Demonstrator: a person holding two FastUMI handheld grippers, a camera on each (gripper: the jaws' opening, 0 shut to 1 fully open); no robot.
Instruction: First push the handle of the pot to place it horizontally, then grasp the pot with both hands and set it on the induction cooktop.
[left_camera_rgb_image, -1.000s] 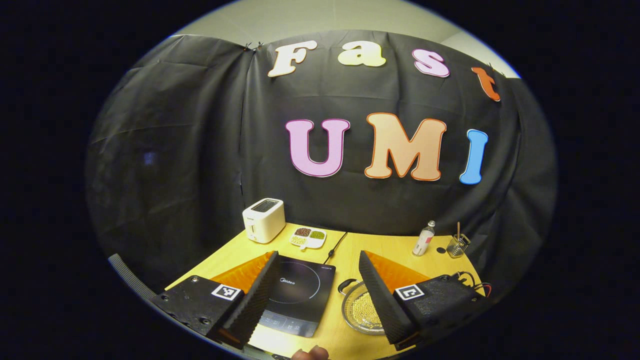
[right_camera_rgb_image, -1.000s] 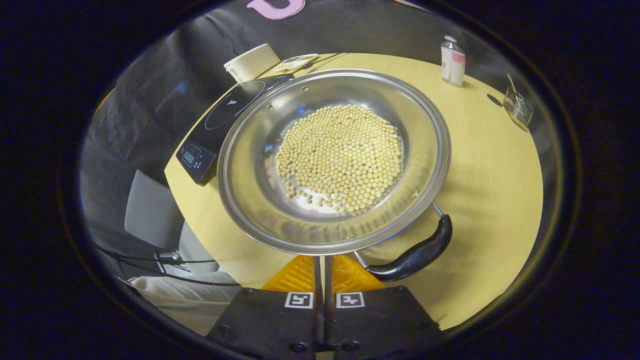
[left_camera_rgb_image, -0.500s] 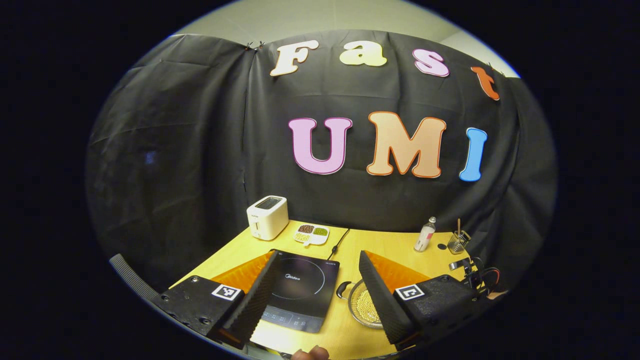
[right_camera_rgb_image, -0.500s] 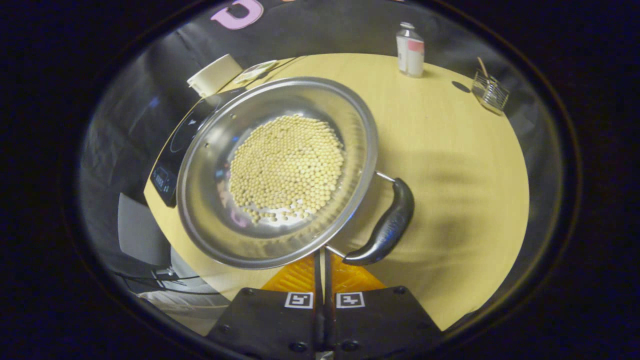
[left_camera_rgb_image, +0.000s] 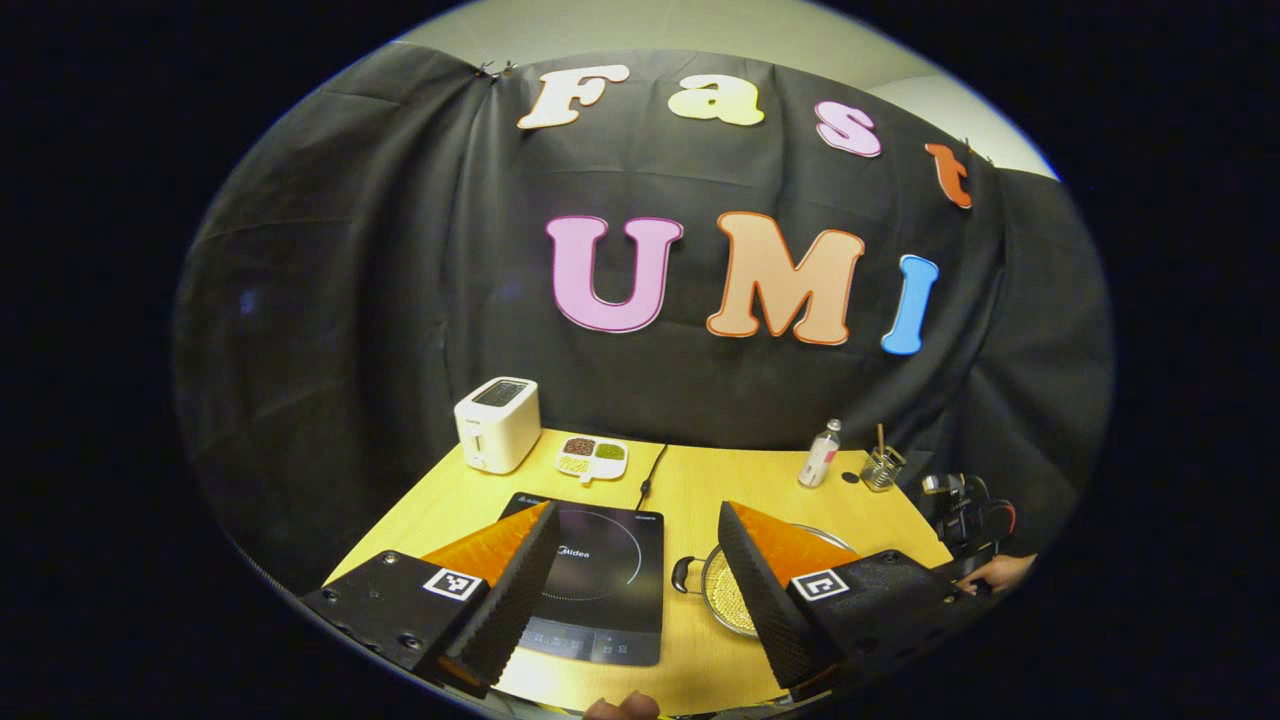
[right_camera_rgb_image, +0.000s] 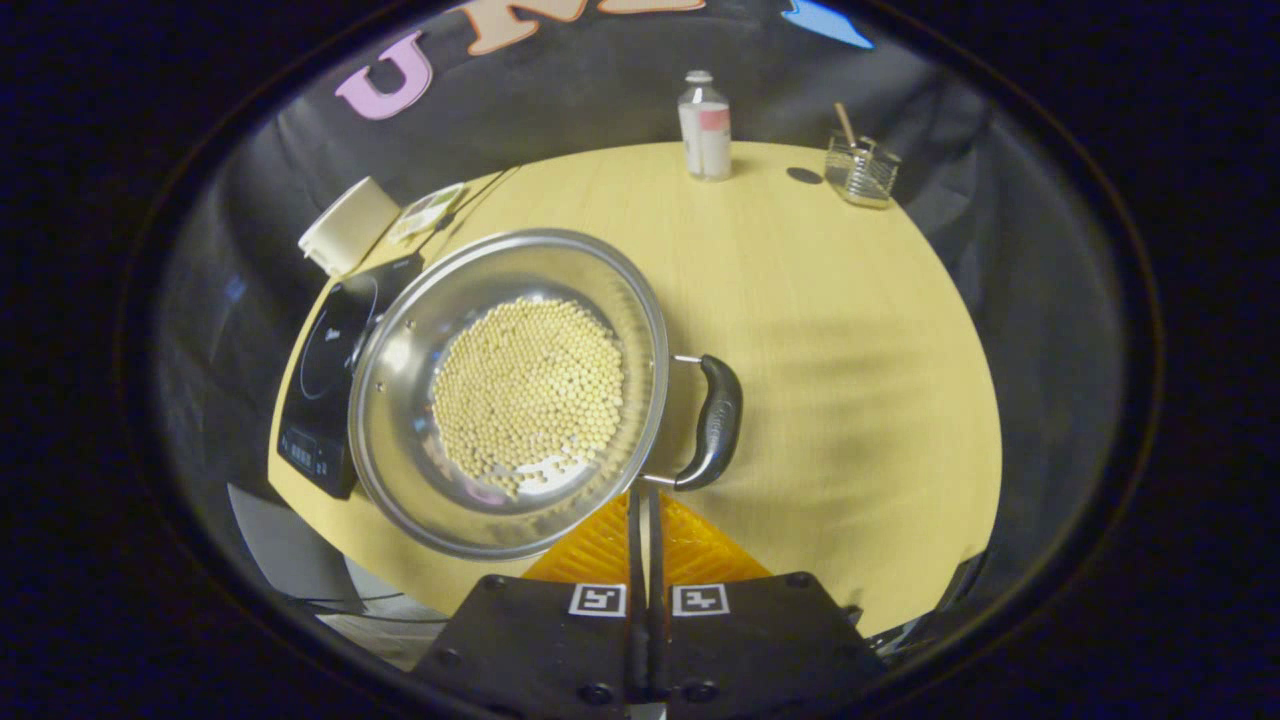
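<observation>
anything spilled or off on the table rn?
Nothing stands out. The beans all sit inside the pot, none on the table. The pot stands level beside the induction cooktop, not yet on it. The bottle, toaster and glass holder are upright at the back.

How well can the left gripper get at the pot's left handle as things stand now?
Probably well. The left gripper is open, and the pot's left handle sits on bare table between the induction cooktop and the pot, with nothing across it.
</observation>
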